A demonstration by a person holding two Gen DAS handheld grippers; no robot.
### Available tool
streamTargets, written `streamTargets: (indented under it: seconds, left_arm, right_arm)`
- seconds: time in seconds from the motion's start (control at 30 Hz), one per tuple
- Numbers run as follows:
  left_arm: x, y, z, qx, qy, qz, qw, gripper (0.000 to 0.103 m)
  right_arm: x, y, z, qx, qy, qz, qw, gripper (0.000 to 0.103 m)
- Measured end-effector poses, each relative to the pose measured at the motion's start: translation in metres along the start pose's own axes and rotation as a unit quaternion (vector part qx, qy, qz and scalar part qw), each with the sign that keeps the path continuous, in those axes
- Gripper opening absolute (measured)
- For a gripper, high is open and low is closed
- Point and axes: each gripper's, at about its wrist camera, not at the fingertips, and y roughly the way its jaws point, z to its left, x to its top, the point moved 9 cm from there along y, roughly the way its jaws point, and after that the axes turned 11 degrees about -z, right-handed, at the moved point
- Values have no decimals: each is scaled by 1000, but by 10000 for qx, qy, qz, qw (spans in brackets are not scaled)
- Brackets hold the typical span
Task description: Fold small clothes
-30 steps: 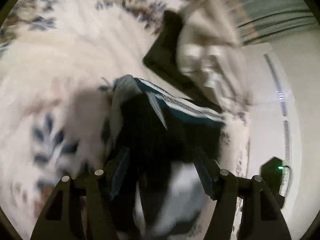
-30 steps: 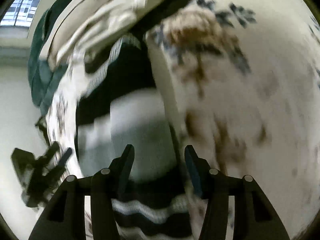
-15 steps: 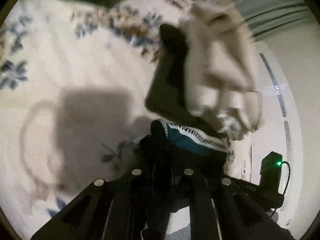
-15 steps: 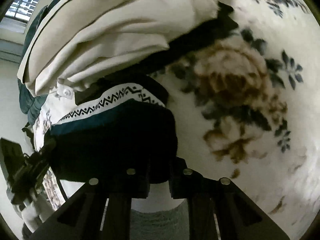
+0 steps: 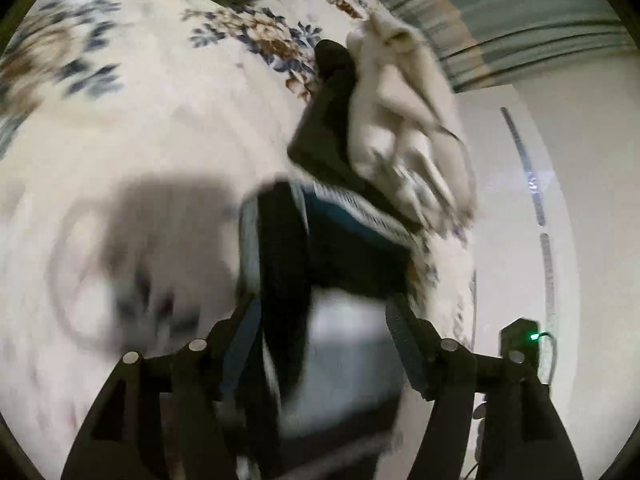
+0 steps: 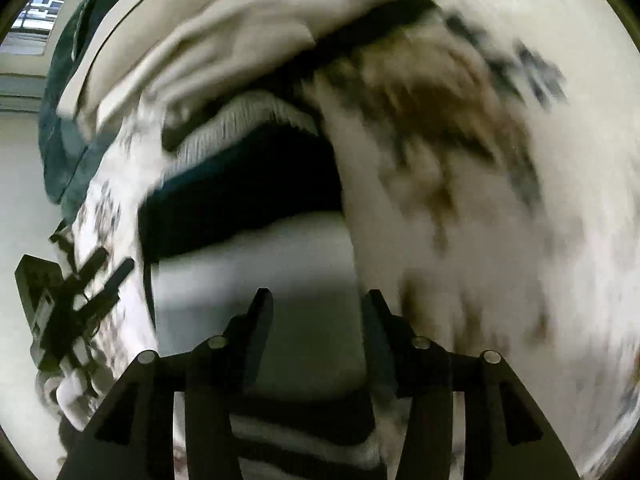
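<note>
1. Sweater (image 5: 344, 264), dark with white and teal bands, is lying on the floral bedspread (image 5: 160, 128), just beside a cream garment (image 5: 404, 120) sitting on a black one (image 5: 320, 128).
2. Left gripper (image 5: 320, 320) is hovering with fingers spread wide over the sweater's near edge; nothing is pinched.
3. Right gripper (image 6: 316, 308) is likewise gaping wide above the pale band (image 6: 256, 276).
4. Both views are smearing with blur.

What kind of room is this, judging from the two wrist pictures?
Probably a bedroom: the clothes lie on a floral bedspread, with a pile of cream garments behind the dark striped garment, and a window in the corner.
</note>
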Motion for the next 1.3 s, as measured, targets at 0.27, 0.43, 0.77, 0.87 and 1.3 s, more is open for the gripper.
streamTargets:
  seconds: [0.27, 0.43, 0.77, 0.87, 1.3]
  left_arm:
    - [-166, -107, 15, 853, -46, 402, 9955, 63]
    - [-266, -118, 45, 1295, -260, 1005, 9861, 63]
    - [-317, -135, 45, 1448, -84, 552, 9879, 7]
    - [-313, -149, 34, 1342, -90, 436, 9900, 7]
    - [-328, -148, 101, 1424, -425, 976, 9841, 32]
  right_arm:
    - [-194, -39, -66, -42, 459, 979, 9941, 53]
    - [-293, -41, -91, 23, 834, 1257, 9886, 53]
    - [-375, 4, -88, -206, 836, 1118, 9900, 7]
    - [-381, -1, -72, -401, 527, 896, 9938, 7]
    - [-412, 34, -24, -311, 212, 1220, 9918, 20]
